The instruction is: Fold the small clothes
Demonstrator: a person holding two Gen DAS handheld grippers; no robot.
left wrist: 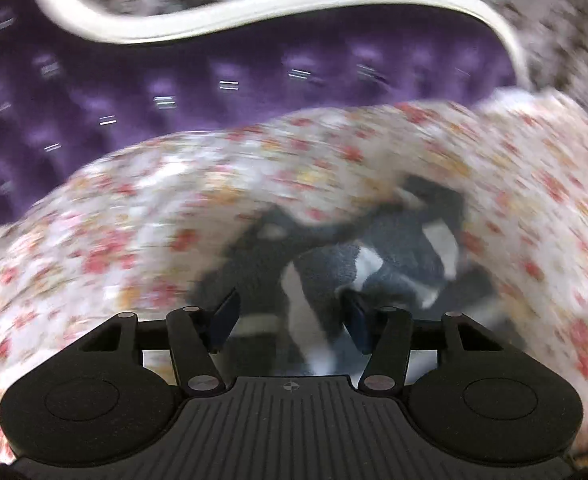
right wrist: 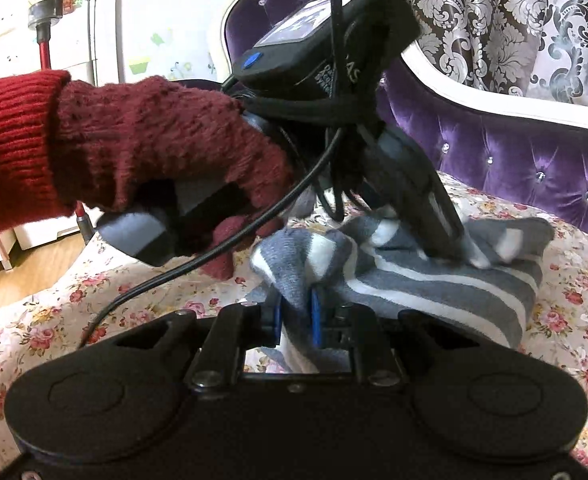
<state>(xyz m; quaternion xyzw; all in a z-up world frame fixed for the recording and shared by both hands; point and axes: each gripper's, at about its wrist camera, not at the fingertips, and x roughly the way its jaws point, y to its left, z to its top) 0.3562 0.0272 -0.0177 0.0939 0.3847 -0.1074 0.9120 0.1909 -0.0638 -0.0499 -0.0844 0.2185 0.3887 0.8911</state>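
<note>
A small grey garment with white stripes (right wrist: 434,284) lies crumpled on a floral sheet (right wrist: 574,280). My right gripper (right wrist: 296,318) is shut on its near left edge, with the fabric pinched between the blue pads. A hand in a dark red knitted glove (right wrist: 153,140) holds my left gripper (right wrist: 442,240), whose fingers point down into the far side of the garment. In the blurred left wrist view the garment (left wrist: 374,272) lies between the fingers of the left gripper (left wrist: 291,316). Those jaws stand apart, partly open.
A purple tufted backrest (right wrist: 514,152) with a white frame (right wrist: 474,92) rises behind the sheet, and patterned curtains (right wrist: 494,20) hang beyond it. A black cable (right wrist: 213,248) trails from the left gripper across the sheet. Wooden floor (right wrist: 13,276) and a red vacuum (right wrist: 43,0) are at left.
</note>
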